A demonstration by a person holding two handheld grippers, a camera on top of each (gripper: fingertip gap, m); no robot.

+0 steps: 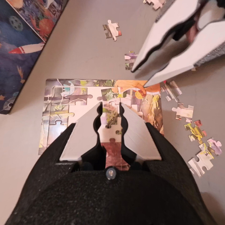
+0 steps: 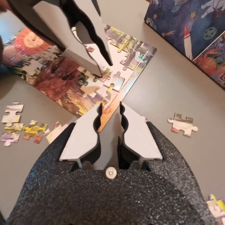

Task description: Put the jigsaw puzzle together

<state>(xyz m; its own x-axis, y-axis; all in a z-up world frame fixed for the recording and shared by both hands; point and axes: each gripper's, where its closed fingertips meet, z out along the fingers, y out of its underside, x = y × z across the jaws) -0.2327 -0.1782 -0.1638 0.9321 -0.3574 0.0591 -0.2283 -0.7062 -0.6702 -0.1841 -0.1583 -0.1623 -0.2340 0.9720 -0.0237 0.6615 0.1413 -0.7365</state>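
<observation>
The jigsaw board (image 1: pixel 79 109) lies flat on the grey table, partly filled, with bare white gaps in the middle. My left gripper (image 1: pixel 110 103) is open and empty, its tips just above the placed pieces in the board's centre. My right gripper (image 1: pixel 138 78) comes in from the upper right, open and empty, with one fingertip (image 1: pixel 146 85) over the board's orange far-right corner. In the right wrist view the right gripper (image 2: pixel 110 103) hangs over that orange corner of the board (image 2: pixel 149 51), and the left gripper (image 2: pixel 105 70) is above the board's middle.
Several loose pieces (image 1: pixel 183 113) lie to the right of the board, with one more (image 1: pixel 112 30) beyond it and another (image 1: pixel 129 59) under the right gripper. A single piece (image 2: pixel 182 125) lies right of the right gripper. A dark space-picture panel (image 1: pixel 18 48) borders the left side. The grippers' ends are close to 6 cm from one another. It is some 11 cm from my right tips to the single piece (image 2: pixel 182 125). Seen from the left wrist view (image 1: pixel 113 29) as well.
</observation>
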